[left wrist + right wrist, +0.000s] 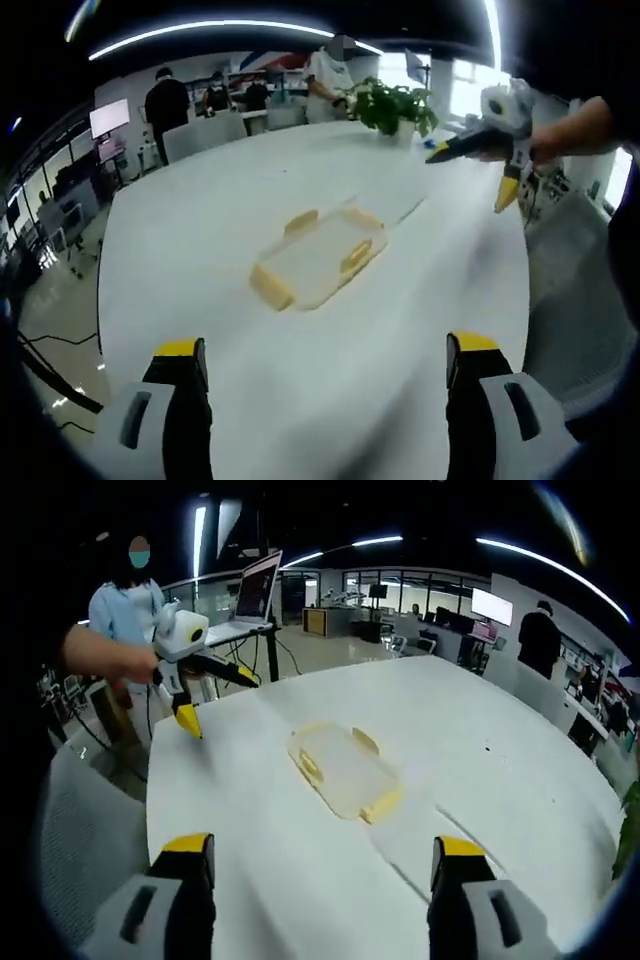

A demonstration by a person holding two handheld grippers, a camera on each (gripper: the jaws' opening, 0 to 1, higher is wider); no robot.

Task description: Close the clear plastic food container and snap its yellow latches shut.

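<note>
container (318, 258) on table (200, 230) (mid-table)

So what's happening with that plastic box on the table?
A person holds a gripper in each hand above a white table. The clear box with yellow latches lies alone in the middle, and nothing touches it. The left gripper and the right gripper are both open and held off to the sides. People stand in the background.
</note>
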